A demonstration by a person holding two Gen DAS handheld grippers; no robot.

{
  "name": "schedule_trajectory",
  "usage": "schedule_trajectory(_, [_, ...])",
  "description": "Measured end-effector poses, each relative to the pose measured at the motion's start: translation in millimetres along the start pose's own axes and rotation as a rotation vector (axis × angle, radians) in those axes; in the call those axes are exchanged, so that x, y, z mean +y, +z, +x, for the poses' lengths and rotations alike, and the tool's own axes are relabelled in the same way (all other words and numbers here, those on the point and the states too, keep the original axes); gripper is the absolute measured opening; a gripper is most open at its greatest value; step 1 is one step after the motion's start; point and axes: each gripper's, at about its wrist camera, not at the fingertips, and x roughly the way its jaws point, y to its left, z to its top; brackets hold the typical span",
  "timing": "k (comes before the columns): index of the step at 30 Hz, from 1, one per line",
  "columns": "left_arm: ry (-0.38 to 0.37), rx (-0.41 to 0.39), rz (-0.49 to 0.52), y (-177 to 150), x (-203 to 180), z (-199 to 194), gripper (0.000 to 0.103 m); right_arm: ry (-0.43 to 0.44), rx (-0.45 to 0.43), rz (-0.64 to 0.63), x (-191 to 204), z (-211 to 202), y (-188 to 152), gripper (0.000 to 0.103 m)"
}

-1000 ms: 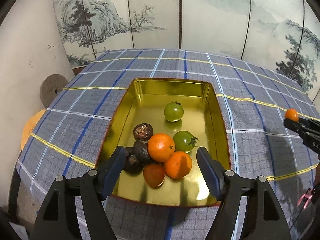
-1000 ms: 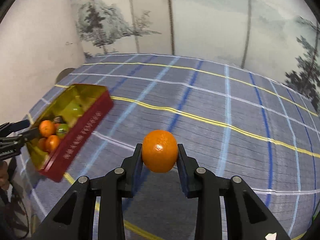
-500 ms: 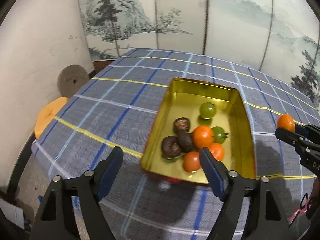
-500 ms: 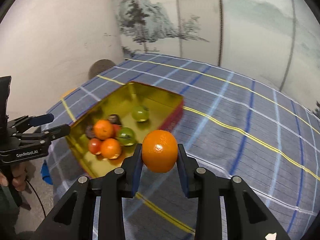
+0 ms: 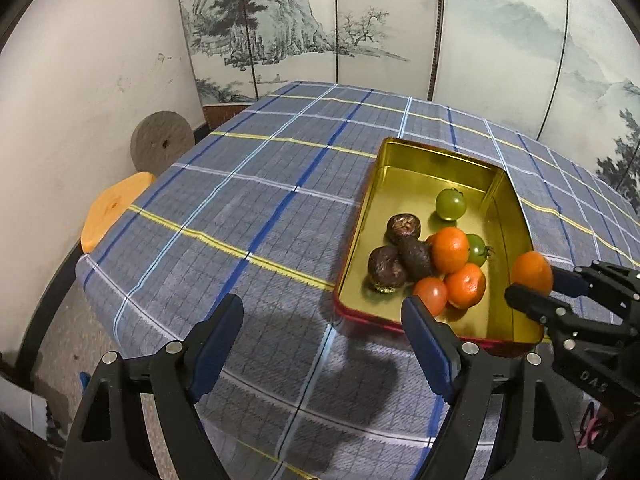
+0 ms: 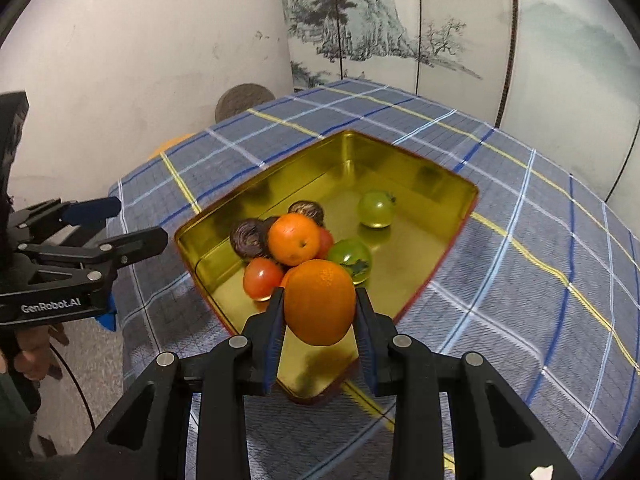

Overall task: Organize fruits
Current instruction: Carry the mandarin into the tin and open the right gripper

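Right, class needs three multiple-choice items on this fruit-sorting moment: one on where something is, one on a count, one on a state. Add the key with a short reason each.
1. Where is the orange that the right gripper holds?
A. Above the near end of the gold tray
B. On the checked tablecloth, far from the tray
C. On the stool

2. How many green tomatoes lie in the tray?
A. None
B. Two
C. Four

3. What is the state of the left gripper?
A. Shut on a tomato
B. Shut on the tray rim
C. Open, holding nothing

Key: 1 A, the right wrist view shows the orange clamped over the tray's near corner. 2 B, one green tomato sits alone and a second green tomato rests against the pile. 3 C, its fingers stand wide apart with only cloth between them; its jaws have just been opening.
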Motion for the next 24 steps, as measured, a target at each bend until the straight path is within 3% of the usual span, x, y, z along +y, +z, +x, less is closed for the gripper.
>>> schedule_trajectory(24, [0.005,0.009,0.027,-5.0,1.9,1.2,0.082,-0.046,0.069,-0.004,8.3,29.6,-5.3,0.031])
